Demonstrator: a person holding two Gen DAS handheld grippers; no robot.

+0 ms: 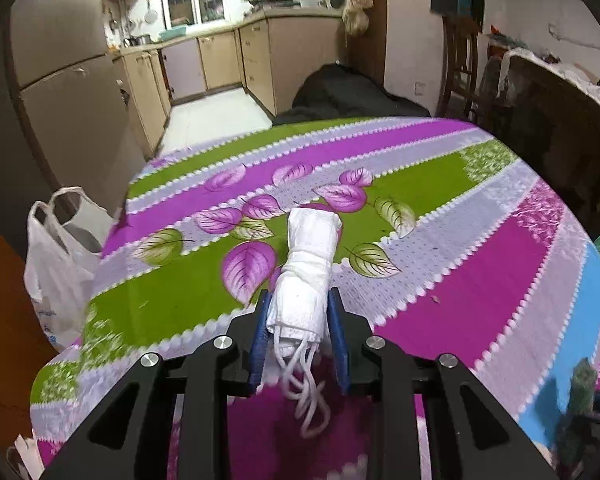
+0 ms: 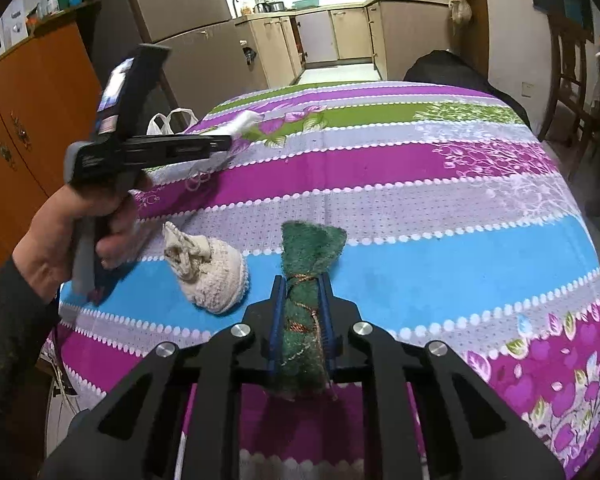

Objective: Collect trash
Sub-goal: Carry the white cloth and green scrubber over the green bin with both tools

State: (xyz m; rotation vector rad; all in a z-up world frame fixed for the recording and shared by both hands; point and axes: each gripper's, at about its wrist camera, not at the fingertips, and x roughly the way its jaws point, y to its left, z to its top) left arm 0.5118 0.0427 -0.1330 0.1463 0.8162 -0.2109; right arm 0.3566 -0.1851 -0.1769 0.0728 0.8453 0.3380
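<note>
pickup step: left gripper (image 1: 300, 312) clamps the rolled white mask (image 1: 306, 276); right gripper (image 2: 302, 300) pinches the green scrub roll (image 2: 306, 320). next, probably carry both to the white plastic bag (image 1: 56, 264), frame left.

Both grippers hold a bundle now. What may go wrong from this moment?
1. The white bundle trails loose strings below the left gripper; they may snag.
2. The right gripper pinches the green bundle narrowly; it may slip.
3. The beige pouch lies close by and may get knocked.
</note>
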